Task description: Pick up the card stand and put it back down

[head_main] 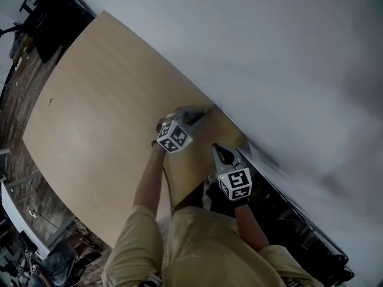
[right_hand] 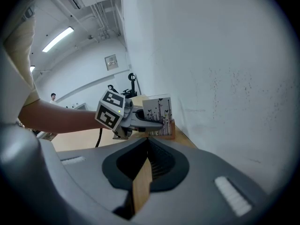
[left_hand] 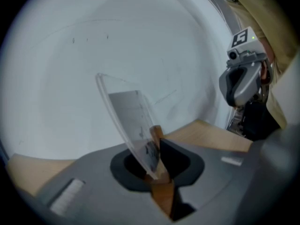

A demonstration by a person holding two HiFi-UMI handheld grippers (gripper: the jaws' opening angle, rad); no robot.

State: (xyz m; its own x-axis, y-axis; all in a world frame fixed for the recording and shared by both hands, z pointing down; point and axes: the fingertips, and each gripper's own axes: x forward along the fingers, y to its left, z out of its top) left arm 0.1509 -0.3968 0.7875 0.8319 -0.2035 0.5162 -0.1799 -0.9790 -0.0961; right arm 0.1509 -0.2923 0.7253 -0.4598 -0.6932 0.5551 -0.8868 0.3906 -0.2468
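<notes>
Left gripper (left_hand: pixel 157 146): jaws are clamped on the card stand (left_hand: pixel 127 114). The wooden base (left_hand: pixel 156 134) and the lower edge of the clear panel are pinched between the fingers, and the panel rises tilted beyond the fingertips.

From the right gripper view, the base is seen at or just above the table (head_main: pixel 102 112), just beside the white wall (head_main: pixel 269 52). Contact cannot be confirmed.

Right gripper (right_hand: pixel 147 142): jaws are pressed together at the tips with nothing held. The stand lies ahead of its fingers, apart from them.

Judgement: the pick-up is taken as done, and the stand is low, near set-down. Left to do: the base is to be seated flat, the pinch released, and the fingers drawn clear without the panel being tipped.
</notes>
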